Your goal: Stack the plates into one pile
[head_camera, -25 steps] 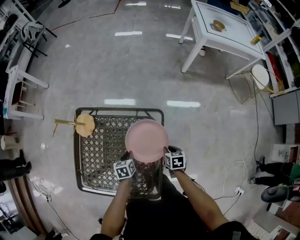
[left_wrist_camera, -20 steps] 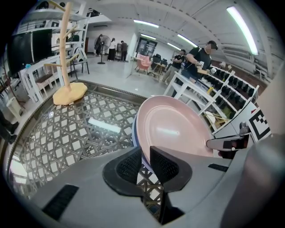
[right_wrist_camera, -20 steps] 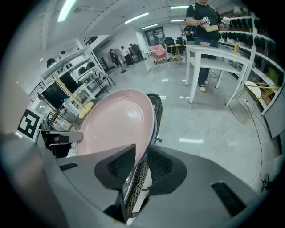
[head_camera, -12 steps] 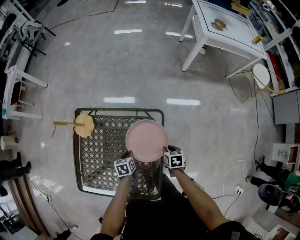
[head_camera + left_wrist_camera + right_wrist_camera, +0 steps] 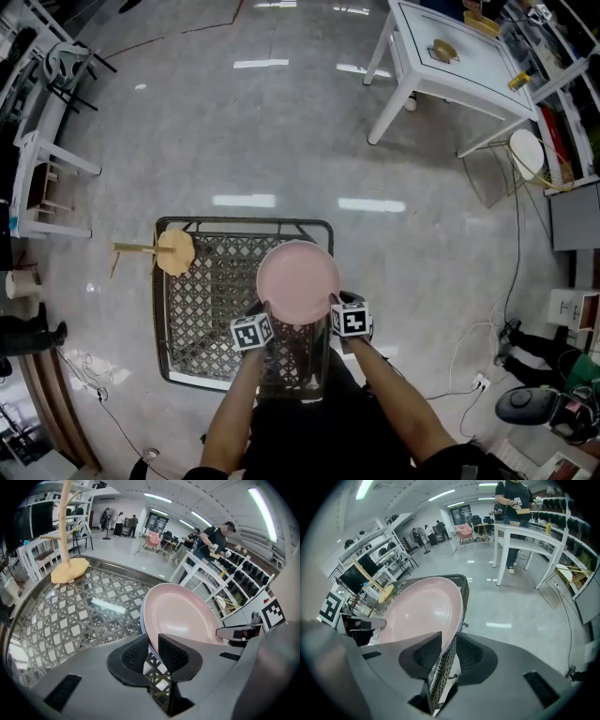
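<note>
As my left gripper [image 5: 152, 654] opens around the rim of the round pink plate [image 5: 298, 281], my right gripper [image 5: 446, 651], pinching it, must hold level above the black metal lattice table [image 5: 202, 300].

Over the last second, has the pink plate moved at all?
No. The pink plate keeps its place against the lattice table's far rim.

The person is dressed in black clothing [image 5: 319, 422], with sleeves that end above the elbows. The left gripper [image 5: 263, 312] and the right gripper [image 5: 335, 307] are matte grey shells with black jaws faced in cross-hatched pads. Each is topped by a white cube printed with black square markers.
</note>
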Demonstrator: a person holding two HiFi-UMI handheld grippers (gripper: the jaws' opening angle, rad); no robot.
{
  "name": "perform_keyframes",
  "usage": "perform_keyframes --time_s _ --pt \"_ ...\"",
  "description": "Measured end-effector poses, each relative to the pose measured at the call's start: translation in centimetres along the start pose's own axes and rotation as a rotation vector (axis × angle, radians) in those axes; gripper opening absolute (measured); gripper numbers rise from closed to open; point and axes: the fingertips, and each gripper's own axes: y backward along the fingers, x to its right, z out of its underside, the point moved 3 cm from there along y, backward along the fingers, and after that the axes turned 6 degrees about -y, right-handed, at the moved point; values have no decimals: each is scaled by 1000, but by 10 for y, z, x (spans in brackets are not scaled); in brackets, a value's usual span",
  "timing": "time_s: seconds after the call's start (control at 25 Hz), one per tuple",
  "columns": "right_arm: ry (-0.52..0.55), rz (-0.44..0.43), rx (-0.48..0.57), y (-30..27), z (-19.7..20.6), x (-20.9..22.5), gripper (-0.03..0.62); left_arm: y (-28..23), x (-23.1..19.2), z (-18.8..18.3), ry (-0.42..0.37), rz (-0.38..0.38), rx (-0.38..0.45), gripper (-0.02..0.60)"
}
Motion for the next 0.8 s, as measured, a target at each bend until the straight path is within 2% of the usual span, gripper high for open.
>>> perform_keyframes --time_s 0.2,0.4,0.6,0.72,0.8 --pt "21 23 30 3 -4 0 91 1 4 -3 -33 -20 5 84" --pt "29 32 50 15 -4 -3 91 11 8 -3 -54 -2 11 104" --pt "52 21 106 41 -8 -13 91 37 -2 -8 -79 -53 86 79" --pt "64 8 141 61 -12 -23 84 58 1 -15 -103 -41 140 54" --pt "71 1 165 75 -13 -29 58 73 7 -19 -123 -22 171 37"
